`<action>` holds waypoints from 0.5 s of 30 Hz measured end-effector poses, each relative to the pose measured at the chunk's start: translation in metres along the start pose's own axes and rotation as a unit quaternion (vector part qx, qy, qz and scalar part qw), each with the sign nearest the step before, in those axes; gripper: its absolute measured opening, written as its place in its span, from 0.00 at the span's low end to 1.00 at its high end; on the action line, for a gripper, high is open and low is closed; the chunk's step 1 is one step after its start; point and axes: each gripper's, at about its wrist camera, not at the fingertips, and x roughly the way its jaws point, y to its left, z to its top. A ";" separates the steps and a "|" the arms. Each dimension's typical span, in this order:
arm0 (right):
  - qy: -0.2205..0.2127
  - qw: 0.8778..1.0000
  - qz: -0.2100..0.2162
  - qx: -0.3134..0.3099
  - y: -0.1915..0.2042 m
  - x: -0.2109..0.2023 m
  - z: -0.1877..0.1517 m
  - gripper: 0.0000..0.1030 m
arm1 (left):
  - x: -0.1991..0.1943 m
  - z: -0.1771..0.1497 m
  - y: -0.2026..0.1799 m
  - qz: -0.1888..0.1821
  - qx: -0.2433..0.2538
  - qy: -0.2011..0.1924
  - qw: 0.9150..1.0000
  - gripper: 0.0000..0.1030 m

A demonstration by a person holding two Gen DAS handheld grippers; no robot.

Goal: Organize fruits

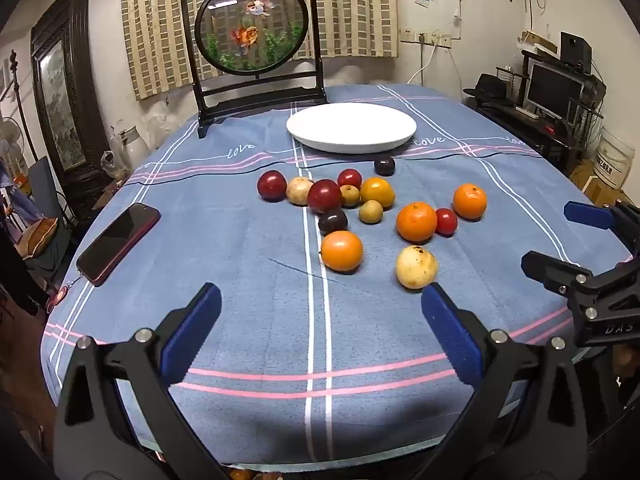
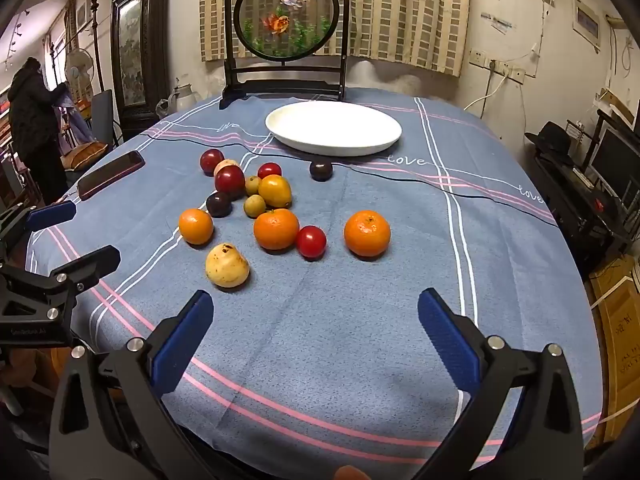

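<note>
Fruits (image 1: 342, 251) lie scattered mid-tablecloth (image 1: 240, 320), none on the white plate (image 1: 351, 127) near the far edge (nothing sorted yet); left gripper (image 1: 320, 308) and right gripper (image 2: 314, 314) gape wide, empty.

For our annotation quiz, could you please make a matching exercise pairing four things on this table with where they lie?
Things:
1. white plate
2. phone
3. pale yellow fruit
4. lone dark plum

Places:
A. closest fruit to the cameras
B. at the table's left edge
C. just in front of the plate, apart from the cluster
D. behind all the fruit, before the goldfish screen

Pairs: 1-D, 2-B, 3-A, 4-C
</note>
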 end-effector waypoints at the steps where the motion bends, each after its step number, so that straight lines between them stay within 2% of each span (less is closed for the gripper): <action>1: 0.000 1.000 -0.001 0.000 0.000 0.000 0.000 0.99 | 0.000 0.000 0.000 0.001 0.000 0.000 1.000 0.98; 15: 0.004 1.000 0.002 0.001 -0.001 -0.001 -0.001 0.99 | 0.002 -0.001 0.005 -0.005 -0.010 0.007 1.000 0.98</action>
